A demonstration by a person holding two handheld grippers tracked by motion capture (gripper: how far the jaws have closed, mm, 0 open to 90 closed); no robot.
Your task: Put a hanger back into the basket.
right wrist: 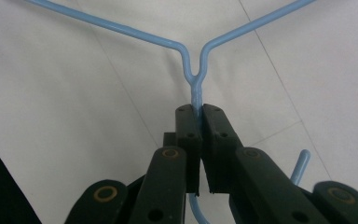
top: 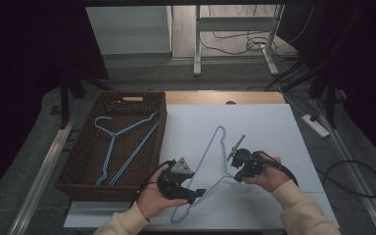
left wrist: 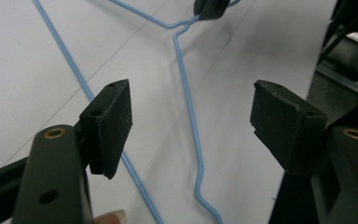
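A blue wire hanger (top: 215, 142) lies on the white table top. My right gripper (top: 236, 176) is shut on its neck, just below where the two shoulders meet (right wrist: 193, 79), and the jaws (right wrist: 199, 112) pinch the wire. The hook's end (right wrist: 300, 163) curls out beside the right jaw. My left gripper (top: 198, 193) is open near the hanger's lower side. Its pads (left wrist: 116, 116) stand wide apart, with one run of the hanger wire (left wrist: 186, 93) passing between them untouched. The right gripper's jaw tip (left wrist: 209, 7) shows far off on the hanger.
A dark wicker basket (top: 78, 186) stands at the left of the table with a second blue hanger (top: 122, 142) lying in it. A power strip (top: 316, 125) and cables lie on the floor at the right.
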